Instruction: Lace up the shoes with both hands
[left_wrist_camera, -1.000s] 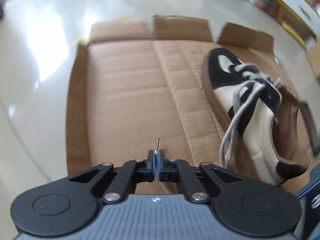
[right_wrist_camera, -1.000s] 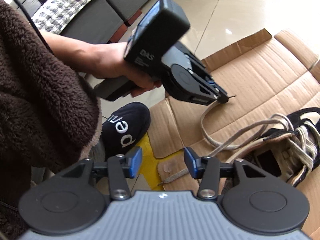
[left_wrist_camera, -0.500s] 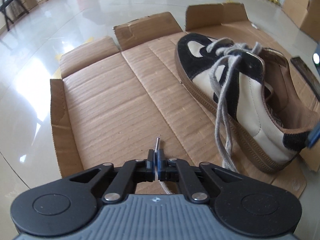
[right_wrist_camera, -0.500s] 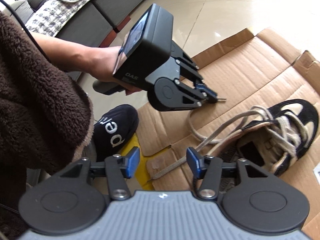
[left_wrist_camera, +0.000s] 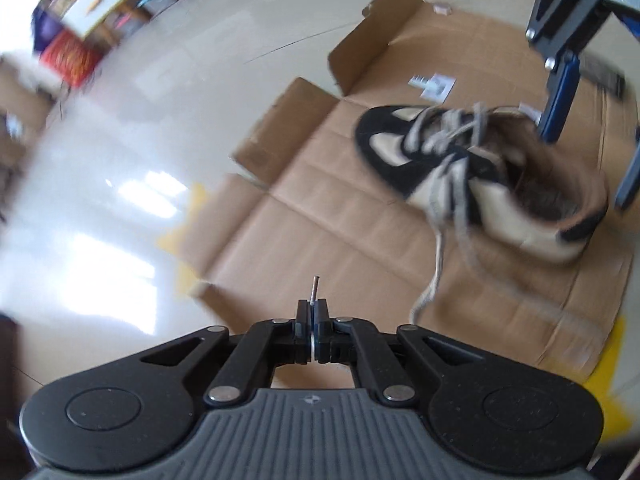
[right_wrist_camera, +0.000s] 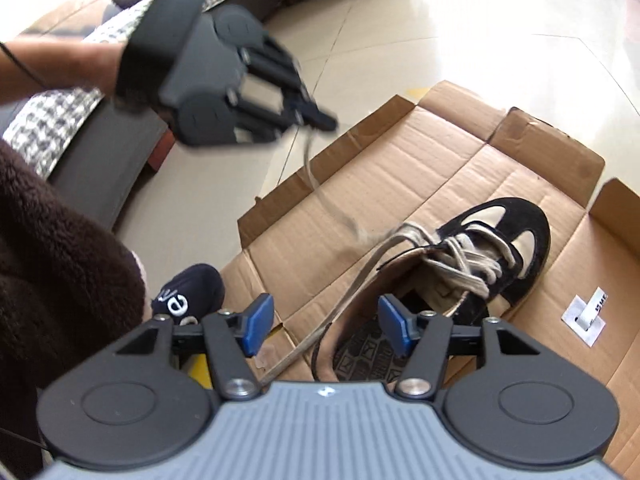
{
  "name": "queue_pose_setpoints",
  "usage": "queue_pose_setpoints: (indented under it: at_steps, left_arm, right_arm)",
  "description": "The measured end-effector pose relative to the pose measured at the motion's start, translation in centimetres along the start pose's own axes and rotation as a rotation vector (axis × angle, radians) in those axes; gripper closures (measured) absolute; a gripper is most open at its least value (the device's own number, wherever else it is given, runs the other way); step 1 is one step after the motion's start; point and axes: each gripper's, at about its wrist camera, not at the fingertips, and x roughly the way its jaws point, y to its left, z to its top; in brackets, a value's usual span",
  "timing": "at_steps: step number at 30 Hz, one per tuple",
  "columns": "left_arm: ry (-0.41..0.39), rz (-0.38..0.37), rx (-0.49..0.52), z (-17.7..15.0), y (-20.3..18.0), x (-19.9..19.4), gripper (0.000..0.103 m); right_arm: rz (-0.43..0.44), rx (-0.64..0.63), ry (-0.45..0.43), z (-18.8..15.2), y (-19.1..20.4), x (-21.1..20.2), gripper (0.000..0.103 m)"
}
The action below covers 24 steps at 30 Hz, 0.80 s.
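Observation:
A black and cream shoe (right_wrist_camera: 496,252) with grey laces lies on flattened cardboard (right_wrist_camera: 460,168); the left wrist view has the shoe (left_wrist_camera: 472,176) at right. My left gripper (left_wrist_camera: 311,312) is shut on the tip of one lace end (left_wrist_camera: 315,286), held up above the cardboard. The right wrist view shows that left gripper (right_wrist_camera: 320,120) at upper left, with the lace (right_wrist_camera: 316,176) running from it down to the shoe. My right gripper (right_wrist_camera: 326,322) hovers over the shoe's heel, its jaws opening. The other lace strand (right_wrist_camera: 340,312) runs between its pads, which do not press on it.
A person's brown fleece sleeve (right_wrist_camera: 60,264) and a dark slipper (right_wrist_camera: 188,296) are at the left of the right wrist view. A sofa (right_wrist_camera: 100,148) stands behind. A white label (right_wrist_camera: 588,316) lies on the cardboard beside the shoe. Shiny tiled floor (left_wrist_camera: 140,120) surrounds the cardboard.
My left gripper has risen and rolled, pulling its lace end up from the cardboard. My right gripper has moved over the shoe's heel and its jaws stand wider.

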Motion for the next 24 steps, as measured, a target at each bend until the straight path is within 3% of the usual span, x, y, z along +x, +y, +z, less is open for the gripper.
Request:
queue_pose_setpoints:
  at_steps: [5, 10, 19, 22, 24]
  left_arm:
    - [0.061, 0.048, 0.203, 1.5, 2.6, -2.7, 0.103]
    - [0.109, 0.042, 0.359, 3.0, 3.2, -4.8, 0.103]
    - [0.148, 0.047, 0.454, 4.6, 3.0, -7.1, 0.103]
    - [0.160, 0.050, 0.472, 4.9, 3.0, -7.9, 0.103]
    - [0.165, 0.052, 0.482, 5.1, 3.0, -8.3, 0.103]
  right_arm:
    - [0.006, -0.003, -0.037, 0.2, -0.1, -0.7, 0.037]
    - [0.007, -0.003, -0.091, 0.7, 0.0, -1.5, 0.035]
    - [0.017, -0.014, -0.155, 1.2, 0.4, -2.2, 0.031]
    - [0.015, -0.010, -0.173, 1.3, 0.5, -2.4, 0.023]
    - [0.010, -0.003, -0.196, 1.4, 0.5, -2.5, 0.000]
